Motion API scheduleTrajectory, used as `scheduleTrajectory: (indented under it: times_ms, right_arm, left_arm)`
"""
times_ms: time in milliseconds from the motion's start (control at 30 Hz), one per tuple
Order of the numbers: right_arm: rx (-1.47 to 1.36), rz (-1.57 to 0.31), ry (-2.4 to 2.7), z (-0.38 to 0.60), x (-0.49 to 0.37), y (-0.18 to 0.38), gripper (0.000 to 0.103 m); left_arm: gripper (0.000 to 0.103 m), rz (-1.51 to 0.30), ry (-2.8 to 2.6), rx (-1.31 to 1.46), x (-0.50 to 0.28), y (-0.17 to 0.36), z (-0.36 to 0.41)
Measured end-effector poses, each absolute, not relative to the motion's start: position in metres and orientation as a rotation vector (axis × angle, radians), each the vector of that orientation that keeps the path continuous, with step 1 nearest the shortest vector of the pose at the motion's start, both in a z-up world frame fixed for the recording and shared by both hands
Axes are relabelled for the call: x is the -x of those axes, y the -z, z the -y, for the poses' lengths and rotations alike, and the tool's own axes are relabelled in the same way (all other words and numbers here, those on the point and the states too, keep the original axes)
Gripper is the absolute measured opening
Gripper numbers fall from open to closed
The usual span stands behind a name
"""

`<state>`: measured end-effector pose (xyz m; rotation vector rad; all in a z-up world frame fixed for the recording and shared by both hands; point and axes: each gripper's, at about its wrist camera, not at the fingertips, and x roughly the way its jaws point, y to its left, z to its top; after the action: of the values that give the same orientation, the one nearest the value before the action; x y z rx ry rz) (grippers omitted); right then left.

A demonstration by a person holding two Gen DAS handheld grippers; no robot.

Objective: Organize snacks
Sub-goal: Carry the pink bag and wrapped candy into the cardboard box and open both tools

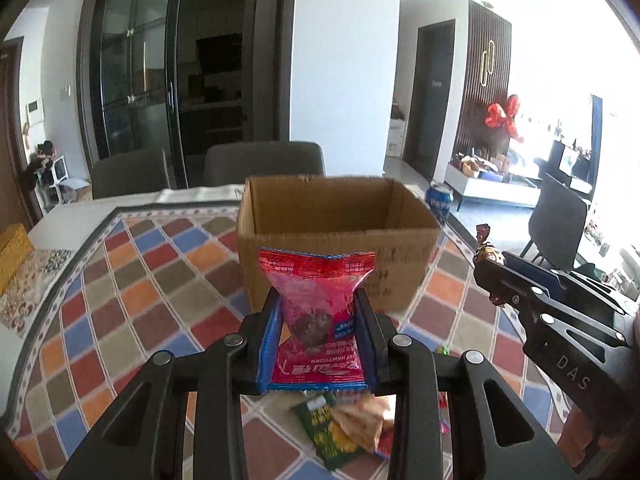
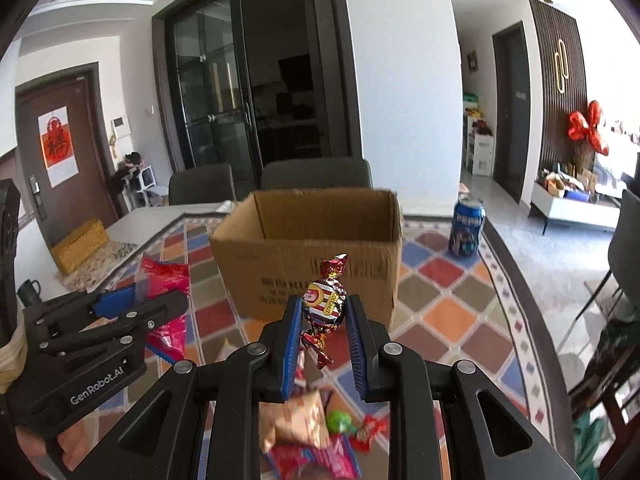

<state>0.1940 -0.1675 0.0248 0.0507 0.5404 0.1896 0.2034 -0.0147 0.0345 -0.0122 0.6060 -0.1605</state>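
Observation:
My left gripper [image 1: 317,300] is shut on a red hawthorn snack packet [image 1: 316,300] and holds it above the table, just in front of the open cardboard box [image 1: 340,256]. My right gripper [image 2: 322,308] is shut on a wrapped striped candy [image 2: 325,304], also raised in front of the box [image 2: 320,264]. The right gripper with the candy [image 1: 486,250] shows at the right of the left wrist view; the left gripper with the red packet [image 2: 166,276] shows at the left of the right wrist view. The box's floor is hidden.
Several loose snacks lie on the patterned tablecloth [image 1: 120,280] below the grippers: a green packet [image 1: 326,432], a tan packet [image 2: 298,416], a green sweet [image 2: 339,420]. A blue Pepsi can [image 2: 466,226] stands right of the box. Two chairs [image 1: 264,160] stand behind the table. A yellow box [image 2: 80,244] lies at the left.

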Motion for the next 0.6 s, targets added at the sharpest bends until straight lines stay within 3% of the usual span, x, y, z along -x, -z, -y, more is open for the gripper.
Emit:
scheduleTrajectory:
  times_ms: [600]
  right_arm:
    - [-0.037, -0.528, -0.193, 0.149, -0.286, -0.055, 0.023]
  left_arm:
    - [0.034, -0.644, 0.154, 0.000, -0.308, -0.058, 0.002]
